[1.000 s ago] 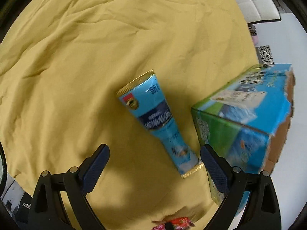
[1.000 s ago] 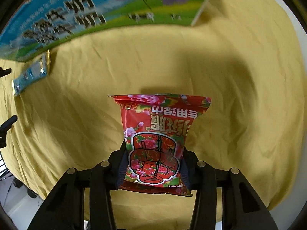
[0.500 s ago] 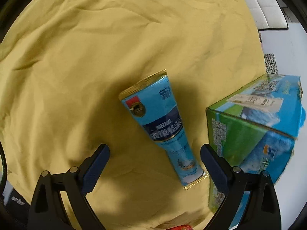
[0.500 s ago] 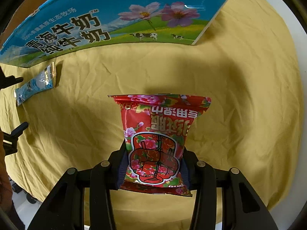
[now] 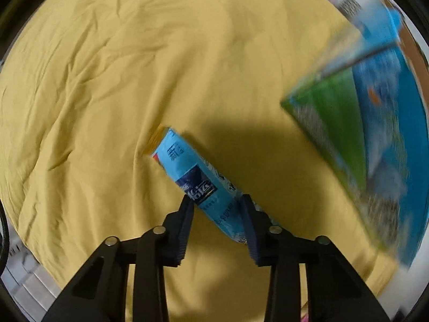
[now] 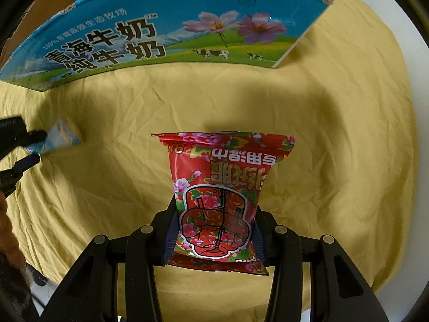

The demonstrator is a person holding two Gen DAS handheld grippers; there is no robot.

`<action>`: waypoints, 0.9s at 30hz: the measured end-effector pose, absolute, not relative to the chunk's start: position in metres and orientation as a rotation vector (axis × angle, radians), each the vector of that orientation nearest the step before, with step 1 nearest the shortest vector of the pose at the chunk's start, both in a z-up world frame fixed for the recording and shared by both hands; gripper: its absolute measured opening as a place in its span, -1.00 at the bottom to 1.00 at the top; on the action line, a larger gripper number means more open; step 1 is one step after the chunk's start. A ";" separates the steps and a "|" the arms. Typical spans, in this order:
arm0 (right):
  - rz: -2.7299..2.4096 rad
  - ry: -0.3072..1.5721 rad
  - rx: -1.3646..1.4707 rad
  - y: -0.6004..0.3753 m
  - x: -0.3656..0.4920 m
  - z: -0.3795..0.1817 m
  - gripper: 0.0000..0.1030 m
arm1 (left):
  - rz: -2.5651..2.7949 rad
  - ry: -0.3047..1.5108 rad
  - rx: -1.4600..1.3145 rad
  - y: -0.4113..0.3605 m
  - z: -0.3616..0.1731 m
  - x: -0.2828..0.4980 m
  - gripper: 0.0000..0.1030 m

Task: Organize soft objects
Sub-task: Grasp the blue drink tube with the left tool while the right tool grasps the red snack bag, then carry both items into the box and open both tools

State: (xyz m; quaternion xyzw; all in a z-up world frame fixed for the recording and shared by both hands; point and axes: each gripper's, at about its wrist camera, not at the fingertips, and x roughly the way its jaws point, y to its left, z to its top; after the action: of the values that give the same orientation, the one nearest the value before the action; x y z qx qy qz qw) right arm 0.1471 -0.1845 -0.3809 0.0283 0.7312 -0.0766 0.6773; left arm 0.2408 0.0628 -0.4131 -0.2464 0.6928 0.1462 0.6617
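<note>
— So, what did your left gripper (image 5: 215,202) have at that moment?

— I had its two fingers pressed on the blue pouch (image 5: 195,181), around the middle of it. The pouch went across them at a slant. Its gold-sealed end pointed to the far left, and its other end passed behind my right finger (image 5: 250,225). From the right camera I saw the same pouch (image 6: 60,136) at the far left, with the dark fingertips of the left gripper (image 6: 33,146) on it.

— And was it lying on the yellow cloth (image 5: 134,67)?

— This I cannot tell for sure. The view was blurred and I saw only a shadow under it.

— What about your right gripper (image 6: 214,228)?

— It was squeezed on the lower part of the red snack bag (image 6: 222,187), one blue pad at each side. The bag stood out forward, away from me, with its flowered print upside down to my camera. Under it was the wrinkled yellow cloth (image 6: 335,134).

— Where was the milk carton box?

— In the right view the milk carton box (image 6: 166,37) stood at the far side, across the top, with flowers and cows printed on its wall. Its top edge looked torn and open, and something orange showed inside. In the left view the same box (image 5: 375,123) was at the right, much blurred.
</note>
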 end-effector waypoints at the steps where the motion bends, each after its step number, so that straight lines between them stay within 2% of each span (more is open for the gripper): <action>1: -0.173 1.649 0.070 -0.182 0.145 -0.382 -0.07 | 0.297 1.587 -0.546 0.063 -0.414 0.235 -0.47; 7: -0.156 1.684 0.081 -0.182 0.145 -0.391 -0.07 | 0.150 1.671 -0.483 0.074 -0.415 0.188 -0.51; 13: -0.124 1.741 0.083 -0.173 0.147 -0.407 -0.06 | 0.155 1.692 -0.476 0.063 -0.427 0.188 -0.42; 16: -0.117 1.765 0.096 -0.175 0.149 -0.416 -0.06 | 0.106 1.669 -0.361 0.035 -0.424 0.194 -0.47; 17: -0.114 1.768 0.098 -0.181 0.149 -0.418 -0.06 | 0.057 1.666 -0.302 0.020 -0.423 0.196 -0.62; 20: -0.105 1.772 0.096 -0.184 0.150 -0.416 -0.06 | -0.094 1.666 -0.117 -0.014 -0.422 0.198 -0.63; 23: -0.103 1.781 0.096 -0.191 0.152 -0.413 -0.06 | -0.180 1.705 0.018 -0.039 -0.429 0.190 -0.56; 25: -0.092 1.787 0.111 -0.190 0.157 -0.414 -0.04 | -0.163 1.694 0.025 -0.041 -0.432 0.185 -0.41; 27: -0.092 1.785 0.129 -0.191 0.160 -0.415 -0.02 | -0.153 1.699 0.025 -0.054 -0.430 0.182 -0.37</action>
State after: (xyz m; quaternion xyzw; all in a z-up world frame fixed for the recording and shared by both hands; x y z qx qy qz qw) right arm 0.1601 -0.1914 -0.4145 0.0563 0.7777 -0.0401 0.6249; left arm 0.1821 -0.0542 -0.4296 0.0110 0.7501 -0.0676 0.6578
